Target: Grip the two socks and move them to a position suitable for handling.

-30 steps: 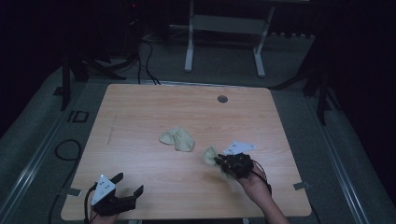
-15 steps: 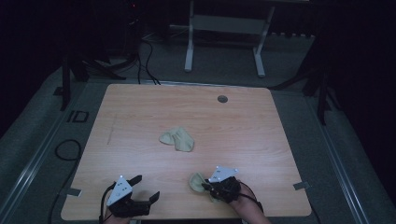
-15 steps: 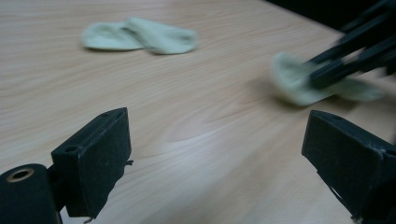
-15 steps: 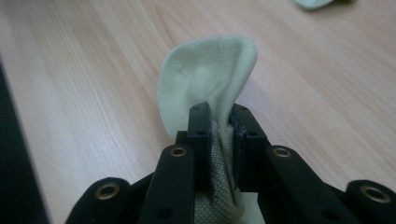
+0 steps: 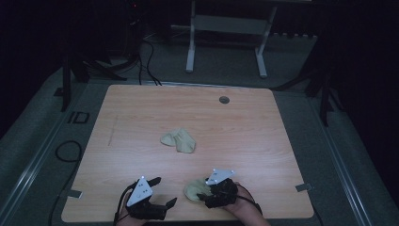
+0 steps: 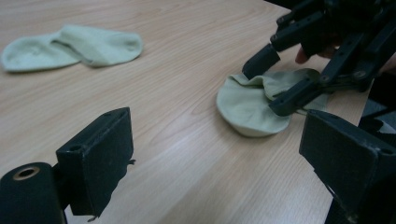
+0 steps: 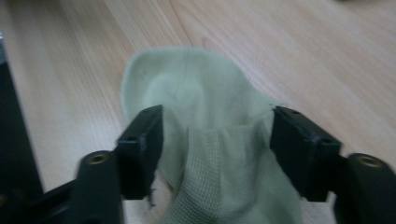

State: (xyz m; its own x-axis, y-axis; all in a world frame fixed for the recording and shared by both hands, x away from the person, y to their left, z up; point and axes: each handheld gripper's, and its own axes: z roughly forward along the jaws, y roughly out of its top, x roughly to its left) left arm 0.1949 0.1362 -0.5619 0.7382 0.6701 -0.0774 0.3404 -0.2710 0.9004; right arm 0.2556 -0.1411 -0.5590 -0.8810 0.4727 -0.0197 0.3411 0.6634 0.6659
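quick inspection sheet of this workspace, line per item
surface: wooden table, light wood grain, a round hole near the far edge.
job's things: near sock, pale green, lies on the table by the near edge between the right gripper's fingers; far sock, same colour, lies crumpled at mid table, apart from both grippers.
clutter: nothing seen.
grippers: right gripper has just been opening, and its fingers stand either side of the near sock without pressing it; left gripper open, nothing between its fingers.
cables: black cables on the floor beyond the table.
surroundings: dark room, grey floor, white metal stand behind.
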